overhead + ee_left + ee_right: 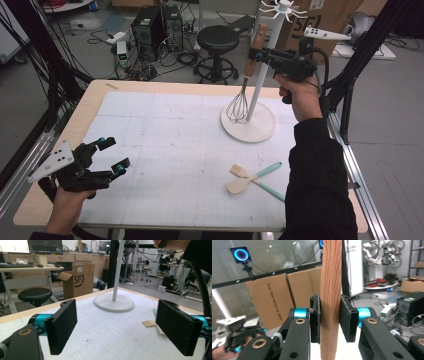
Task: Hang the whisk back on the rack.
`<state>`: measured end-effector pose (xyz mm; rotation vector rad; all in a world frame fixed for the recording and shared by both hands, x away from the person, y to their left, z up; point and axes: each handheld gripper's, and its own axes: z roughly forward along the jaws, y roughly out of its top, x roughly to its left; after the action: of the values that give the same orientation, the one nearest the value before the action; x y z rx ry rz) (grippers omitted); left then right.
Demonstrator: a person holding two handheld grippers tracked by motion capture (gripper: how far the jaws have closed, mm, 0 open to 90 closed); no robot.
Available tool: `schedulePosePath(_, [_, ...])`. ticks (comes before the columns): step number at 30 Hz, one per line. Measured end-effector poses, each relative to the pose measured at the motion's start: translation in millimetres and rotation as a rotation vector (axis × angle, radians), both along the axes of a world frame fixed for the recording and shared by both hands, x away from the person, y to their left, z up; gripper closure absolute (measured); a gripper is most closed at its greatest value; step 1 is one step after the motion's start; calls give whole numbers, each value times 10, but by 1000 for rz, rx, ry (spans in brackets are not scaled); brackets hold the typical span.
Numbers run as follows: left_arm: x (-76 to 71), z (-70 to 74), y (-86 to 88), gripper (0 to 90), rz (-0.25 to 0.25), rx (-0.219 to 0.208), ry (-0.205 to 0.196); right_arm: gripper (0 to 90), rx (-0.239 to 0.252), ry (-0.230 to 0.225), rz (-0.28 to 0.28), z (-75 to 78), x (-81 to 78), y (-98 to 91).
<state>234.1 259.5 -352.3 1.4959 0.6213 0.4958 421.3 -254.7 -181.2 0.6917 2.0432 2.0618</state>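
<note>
My right gripper (pixel 261 53) is raised at the far right and shut on the wooden handle (pixel 251 59) of a whisk. The whisk's wire head (pixel 237 107) hangs just above the table beside the white stand's pole (pixel 263 70) and round base (pixel 257 131). In the right gripper view the handle (pixel 331 277) stands upright, pinched between both pads of that gripper (pixel 330 315). My left gripper (pixel 113 154) rests low at the near left, open and empty. Its own view has the gripper (pixel 116 312) facing the stand base (pixel 113 303). Two teal-handled wooden spatulas (pixel 248 177) lie crossed at the near right.
The stand carries white hooks (pixel 282 7) at its top. Beyond the table's far edge are a black stool (pixel 217 42), computer towers (pixel 156 27) and cardboard boxes (pixel 320 17). Black frame posts (pixel 350 80) run along the right side. A spatula blade (pixel 149 323) lies ahead of my left gripper.
</note>
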Motion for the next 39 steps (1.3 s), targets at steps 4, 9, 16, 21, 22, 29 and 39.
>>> schedulePosePath(4, [-11,10,-1,180,2,-1,2,726,16,1,-24,46,104,-69])
schedulePosePath(9, [-19,-8,-11,183,-5,-11,11,726,23,2,-47,100,183,-130])
schedulePosePath(16, [-26,-63,-65,184,-28,-20,25,726,27,34,-84,66,277,-189])
schedulePosePath(21, [-16,-70,-74,184,-32,-22,29,726,16,47,-106,43,306,-187])
schedulePosePath(22, [-15,-72,-82,184,-34,-23,28,726,11,46,-107,38,315,-186])
schedulePosePath(29, [-8,-104,-108,184,-44,-25,35,715,4,48,-134,8,297,-167])
schedulePosePath(39, [-22,-161,-132,184,-78,-40,48,485,-21,-3,-280,-22,-45,-315])
